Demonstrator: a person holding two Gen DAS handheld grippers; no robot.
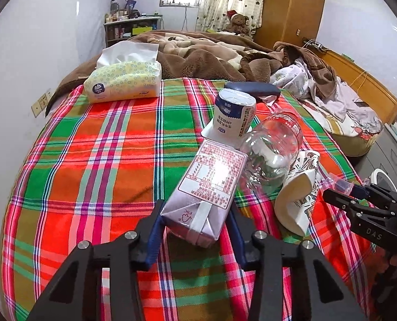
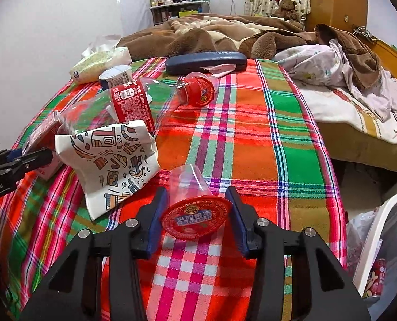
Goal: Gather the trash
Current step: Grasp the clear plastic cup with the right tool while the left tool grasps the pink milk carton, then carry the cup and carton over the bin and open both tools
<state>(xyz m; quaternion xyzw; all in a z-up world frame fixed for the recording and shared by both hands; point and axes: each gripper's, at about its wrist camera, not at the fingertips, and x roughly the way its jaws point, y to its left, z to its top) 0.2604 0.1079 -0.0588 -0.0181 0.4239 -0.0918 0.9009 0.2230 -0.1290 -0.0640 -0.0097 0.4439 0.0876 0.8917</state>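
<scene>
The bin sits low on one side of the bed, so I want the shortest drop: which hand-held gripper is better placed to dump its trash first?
Right. The bin lies just beside the right hand-held gripper, which brackets the jelly cup. The left hand-held gripper, on the carton, is farther away.

Both grippers share one build. The left gripper (image 1: 195, 222) has matte black angular arms with triangular cut-outs, round silver screw heads at the pivots and blue pads (image 1: 154, 240) lining its fingers. The right gripper (image 2: 197, 219) matches it, blue pads (image 2: 238, 222) included. White lettering marks both black side plates.
</scene>
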